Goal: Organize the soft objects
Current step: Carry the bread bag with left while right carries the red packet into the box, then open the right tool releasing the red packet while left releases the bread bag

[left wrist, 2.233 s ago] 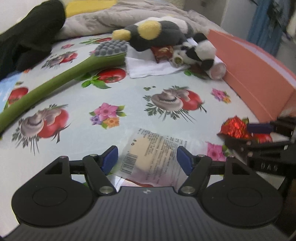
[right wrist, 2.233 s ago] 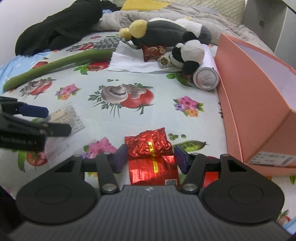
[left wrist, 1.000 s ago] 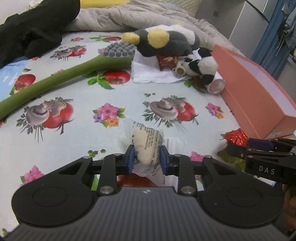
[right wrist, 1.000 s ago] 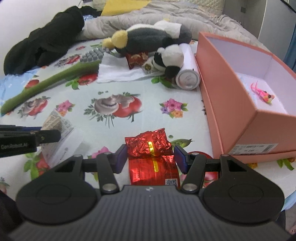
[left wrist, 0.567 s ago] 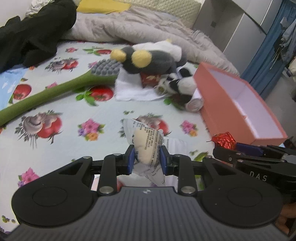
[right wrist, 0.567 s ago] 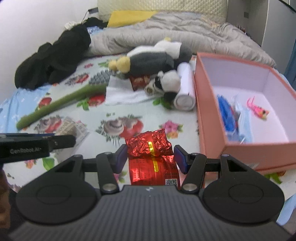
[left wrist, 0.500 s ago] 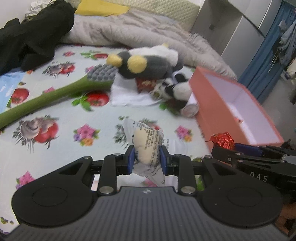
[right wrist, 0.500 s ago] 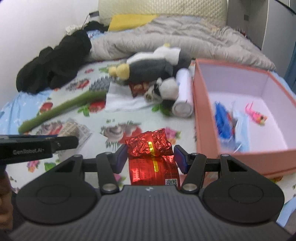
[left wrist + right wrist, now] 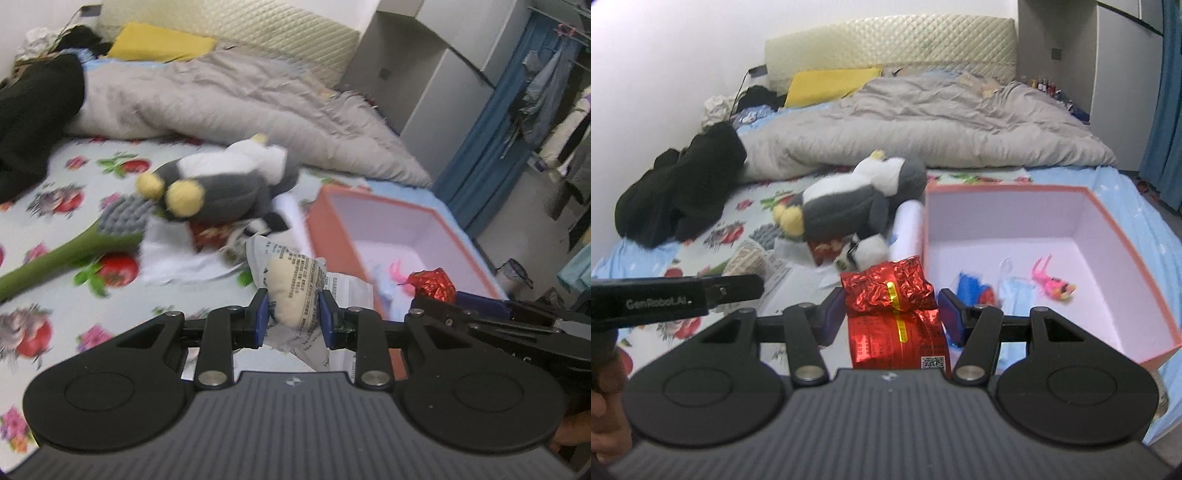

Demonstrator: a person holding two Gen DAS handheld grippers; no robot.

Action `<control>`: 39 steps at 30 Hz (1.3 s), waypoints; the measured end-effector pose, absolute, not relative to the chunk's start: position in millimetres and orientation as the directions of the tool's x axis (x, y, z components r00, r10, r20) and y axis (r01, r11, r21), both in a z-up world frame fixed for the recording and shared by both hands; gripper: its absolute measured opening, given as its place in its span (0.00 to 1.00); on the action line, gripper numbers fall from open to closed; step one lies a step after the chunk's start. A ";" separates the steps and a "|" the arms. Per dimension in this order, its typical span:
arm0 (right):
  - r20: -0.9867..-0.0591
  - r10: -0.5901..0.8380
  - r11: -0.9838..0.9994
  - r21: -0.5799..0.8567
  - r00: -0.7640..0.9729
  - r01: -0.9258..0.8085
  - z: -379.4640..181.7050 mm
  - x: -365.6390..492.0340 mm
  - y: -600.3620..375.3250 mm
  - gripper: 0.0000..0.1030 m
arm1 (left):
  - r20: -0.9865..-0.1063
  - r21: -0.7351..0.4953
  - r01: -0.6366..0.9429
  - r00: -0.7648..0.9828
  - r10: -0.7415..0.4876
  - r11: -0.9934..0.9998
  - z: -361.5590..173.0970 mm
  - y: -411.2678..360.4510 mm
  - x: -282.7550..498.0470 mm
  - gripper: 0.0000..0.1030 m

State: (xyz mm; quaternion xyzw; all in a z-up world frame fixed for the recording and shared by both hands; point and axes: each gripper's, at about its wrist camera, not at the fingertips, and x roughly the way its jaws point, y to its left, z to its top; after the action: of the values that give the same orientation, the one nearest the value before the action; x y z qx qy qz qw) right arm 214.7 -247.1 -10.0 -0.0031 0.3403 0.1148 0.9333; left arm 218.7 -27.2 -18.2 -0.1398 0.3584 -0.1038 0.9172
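Gripping a clear printed packet with a pale bun inside (image 9: pixel 295 291), the left gripper (image 9: pixel 291 314) has its blue pads pressed narrowly on the bun's sides, above the floral bedsheet (image 9: pixel 55 295). Beside it, the right gripper (image 9: pixel 892 310) clamps a crinkled red foil pouch (image 9: pixel 888 288) (yellow stripe facing up), jaws about half apart around it. Both packets hang just short of the open salmon-pink box (image 9: pixel 1108 221), where a pink toy (image 9: pixel 1052 284) and something blue (image 9: pixel 971 291) lie on the floor. Behind, a grey-and-white plush penguin (image 9: pixel 857 195) rests on the bed near a green plush stalk (image 9: pixel 62 254), a black garment (image 9: pixel 683 192) and a rumpled grey duvet (image 9: pixel 923 125).
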 end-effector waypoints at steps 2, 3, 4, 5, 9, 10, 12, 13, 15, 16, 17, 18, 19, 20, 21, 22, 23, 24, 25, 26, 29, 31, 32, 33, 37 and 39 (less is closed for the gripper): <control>-0.626 0.207 0.975 0.072 0.752 -0.209 -4.5 219.1 -256.2 0.57 | -0.618 -0.333 0.109 0.725 -0.304 0.937 -10.1 -38.3 228.2 0.32; -0.621 0.205 0.976 0.071 0.757 -0.205 -2.3 221.6 -261.0 0.57 | -0.612 -0.335 0.118 0.727 -0.311 0.935 -5.9 -44.8 233.6 0.32; -0.614 0.200 0.977 0.070 0.763 -0.200 -0.1 224.5 -267.0 0.57 | -0.606 -0.338 0.128 0.728 -0.319 0.932 -2.1 -51.9 238.5 0.32; -0.610 0.193 0.979 0.071 0.769 -0.189 1.6 228.0 -273.9 0.57 | -0.600 -0.340 0.141 0.729 -0.329 0.930 1.7 -59.4 244.5 0.32; -0.602 0.163 0.986 0.076 0.782 -0.147 7.5 243.0 -304.9 0.57 | -0.570 -0.407 0.193 0.710 -0.414 0.893 10.4 -84.8 269.0 0.33; -0.601 0.151 0.988 0.070 0.785 -0.137 7.9 246.3 -311.3 0.57 | -0.572 -0.413 0.198 0.703 -0.422 0.889 11.2 -91.8 275.3 0.33; -0.602 0.135 0.991 0.069 0.787 -0.117 6.2 253.3 -326.0 0.57 | -0.580 -0.387 0.213 0.700 -0.416 0.897 12.0 -111.0 288.0 0.33; -0.606 0.126 0.992 0.071 0.786 -0.104 4.0 257.7 -334.0 0.57 | -0.584 -0.380 0.220 0.696 -0.418 0.898 10.9 -119.1 294.0 0.34; -0.617 0.106 0.994 0.071 0.780 -0.079 -3.1 265.7 -349.1 0.57 | -0.588 -0.384 0.241 0.681 -0.437 0.891 6.4 -136.4 307.2 0.35; -0.627 0.094 0.995 0.072 0.774 -0.063 -8.2 270.7 -357.5 0.57 | -0.594 -0.382 0.246 0.673 -0.441 0.891 3.0 -143.8 314.0 0.35; -0.636 0.084 0.996 0.074 0.767 -0.048 -13.3 274.7 -365.1 0.57 | -0.606 -0.374 0.249 0.663 -0.439 0.893 -1.3 -152.2 321.3 0.35; -0.648 0.077 0.996 0.080 0.758 -0.033 -20.3 279.9 -373.5 0.57 | -0.619 -0.366 0.255 0.652 -0.439 0.895 -5.8 -161.2 328.0 0.35; -0.658 0.073 0.996 0.084 0.750 -0.022 -26.8 283.3 -379.7 0.57 | -0.632 -0.357 0.263 0.639 -0.439 0.897 -11.9 -169.3 335.6 0.35; -0.669 0.068 0.996 0.089 0.740 -0.012 -33.9 287.8 -385.4 0.57 | -0.645 -0.346 0.266 0.629 -0.434 0.900 -17.8 -177.2 342.3 0.35; -0.683 0.065 0.996 0.094 0.727 0.000 -42.8 293.3 -392.0 0.57 | -0.660 -0.336 0.271 0.615 -0.431 0.902 -25.7 -185.7 350.4 0.35; -0.696 0.061 0.995 0.096 0.716 0.009 -50.7 296.7 -397.1 0.57 | -0.676 -0.332 0.272 0.600 -0.429 0.903 -34.3 -191.9 358.2 0.35; -0.708 0.054 0.995 0.095 0.704 0.018 -58.7 300.6 -401.3 0.57 | -0.692 -0.328 0.273 0.582 -0.427 0.904 -43.3 -197.1 365.0 0.35; -0.720 0.047 0.996 0.091 0.692 0.026 -66.4 304.5 -405.2 0.57 | -0.705 -0.322 0.277 0.568 -0.425 0.905 -50.9 -202.2 370.8 0.36; -0.733 0.042 0.996 0.087 0.679 0.033 -74.4 308.9 -408.6 0.57 | -0.721 -0.311 0.282 0.553 -0.418 0.908 -59.4 -208.2 376.9 0.35; -0.745 0.038 0.996 0.085 0.666 0.038 -81.4 312.7 -411.3 0.57 | -0.733 -0.303 0.284 0.541 -0.413 0.910 -66.4 -211.1 379.3 0.35; -0.772 0.035 0.993 0.097 0.635 0.063 -97.7 322.1 -419.2 0.57 | -0.755 -0.299 0.290 0.510 -0.411 0.909 -83.8 -220.4 391.3 0.36; -0.783 0.037 0.992 0.103 0.621 0.071 -106.2 327.6 -423.5 0.57 | -0.768 -0.296 0.288 0.495 -0.406 0.911 -92.8 -224.5 397.8 0.36; -0.787 0.036 0.992 0.102 0.615 0.072 -109.0 329.9 -423.7 0.57 | -0.773 -0.296 0.287 0.489 -0.405 0.911 -96.4 -226.0 399.9 0.36; -0.789 0.037 0.992 0.103 0.613 0.073 -110.9 330.3 -424.2 0.57 | -0.778 -0.295 0.289 0.481 -0.405 0.911 -99.1 -227.5 401.4 0.37; -0.792 0.046 0.991 0.113 0.609 0.073 -113.0 331.0 -424.7 0.59 | -0.791 -0.276 0.291 0.473 -0.388 0.916 -103.7 -231.4 404.5 0.56; -0.793 0.056 0.990 0.124 0.607 0.070 -111.2 330.3 -424.5 0.61 | -0.796 -0.273 0.284 0.470 -0.381 0.919 -101.8 -231.6 403.0 0.63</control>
State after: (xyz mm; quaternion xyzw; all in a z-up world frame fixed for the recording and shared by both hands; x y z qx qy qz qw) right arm 330.3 -424.5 -111.2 0.0711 0.4434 -0.0037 0.8935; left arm 403.0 -231.6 -101.8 -0.0513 0.4765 -0.1943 0.8559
